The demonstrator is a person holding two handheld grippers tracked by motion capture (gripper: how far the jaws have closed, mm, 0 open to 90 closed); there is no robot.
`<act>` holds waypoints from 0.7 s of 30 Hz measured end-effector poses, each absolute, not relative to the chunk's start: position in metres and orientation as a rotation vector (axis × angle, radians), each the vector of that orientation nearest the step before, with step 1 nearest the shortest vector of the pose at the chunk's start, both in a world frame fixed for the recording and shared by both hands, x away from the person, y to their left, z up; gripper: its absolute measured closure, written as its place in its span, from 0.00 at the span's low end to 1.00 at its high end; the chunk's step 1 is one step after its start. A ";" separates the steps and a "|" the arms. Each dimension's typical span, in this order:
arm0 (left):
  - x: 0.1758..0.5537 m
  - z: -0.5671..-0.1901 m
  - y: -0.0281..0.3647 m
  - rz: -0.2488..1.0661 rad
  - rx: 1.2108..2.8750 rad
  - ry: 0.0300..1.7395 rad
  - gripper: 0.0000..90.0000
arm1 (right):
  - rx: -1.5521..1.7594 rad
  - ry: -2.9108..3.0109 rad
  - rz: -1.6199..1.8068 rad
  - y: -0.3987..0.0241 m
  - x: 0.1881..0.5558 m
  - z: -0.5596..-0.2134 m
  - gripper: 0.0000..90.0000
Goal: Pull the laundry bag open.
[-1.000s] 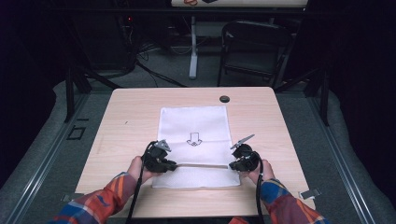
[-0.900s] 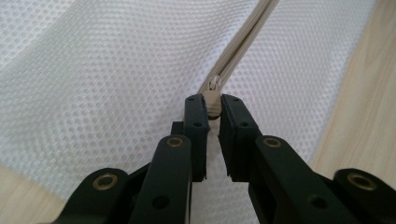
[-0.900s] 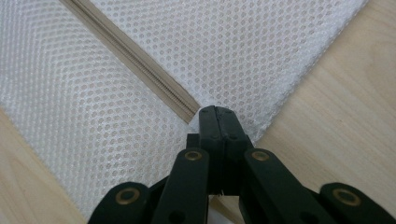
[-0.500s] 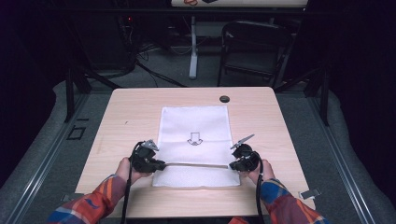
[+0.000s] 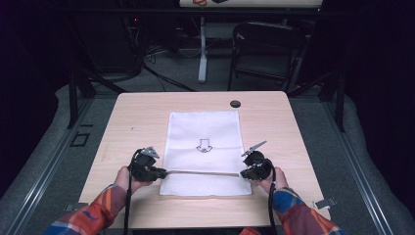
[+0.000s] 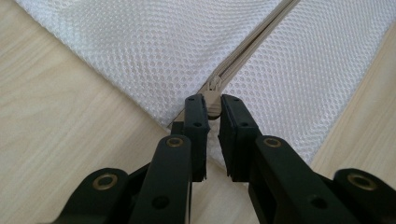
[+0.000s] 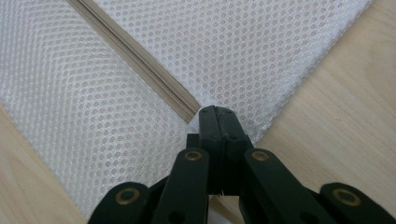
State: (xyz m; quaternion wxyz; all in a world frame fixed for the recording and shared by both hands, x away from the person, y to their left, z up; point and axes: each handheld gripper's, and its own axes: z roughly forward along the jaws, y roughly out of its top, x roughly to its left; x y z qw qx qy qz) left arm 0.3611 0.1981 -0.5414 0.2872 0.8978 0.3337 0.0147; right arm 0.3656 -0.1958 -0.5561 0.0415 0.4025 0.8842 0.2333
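A white mesh bag (image 5: 203, 129) lies flat in the middle of the wooden table (image 5: 132, 122), with a beige zipper (image 5: 203, 172) running across its near part. At the zipper's left end my left gripper (image 5: 159, 172) is shut on the zipper pull (image 6: 213, 95), which sits close to the bag's left edge. At the zipper's right end my right gripper (image 5: 244, 174) is shut on the bag's edge. In the right gripper view the jaws (image 7: 217, 114) pinch the mesh (image 7: 93, 102) just where the zipper tape (image 7: 140, 60) ends.
A small black round object (image 5: 235, 104) sits near the table's far edge. A dark arrow mark (image 5: 203, 145) is printed on the bag. Beyond the table stand a folding chair (image 5: 264, 49) and a white post (image 5: 202, 54).
My left gripper has slid to the left along the zipper with the pull in it, out to the bag's left edge. The right gripper has stayed put.
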 end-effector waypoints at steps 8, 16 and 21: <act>0.361 -0.541 0.208 0.064 2.398 0.933 0.91 | 1.233 2.710 0.710 -0.196 0.366 -0.556 1.00; 0.360 -0.541 0.221 0.064 2.385 0.980 0.91 | 1.226 2.709 0.704 -0.196 0.366 -0.556 1.00; 0.359 -0.542 0.221 0.054 2.389 0.987 0.91 | 1.229 2.713 0.698 -0.195 0.366 -0.555 1.00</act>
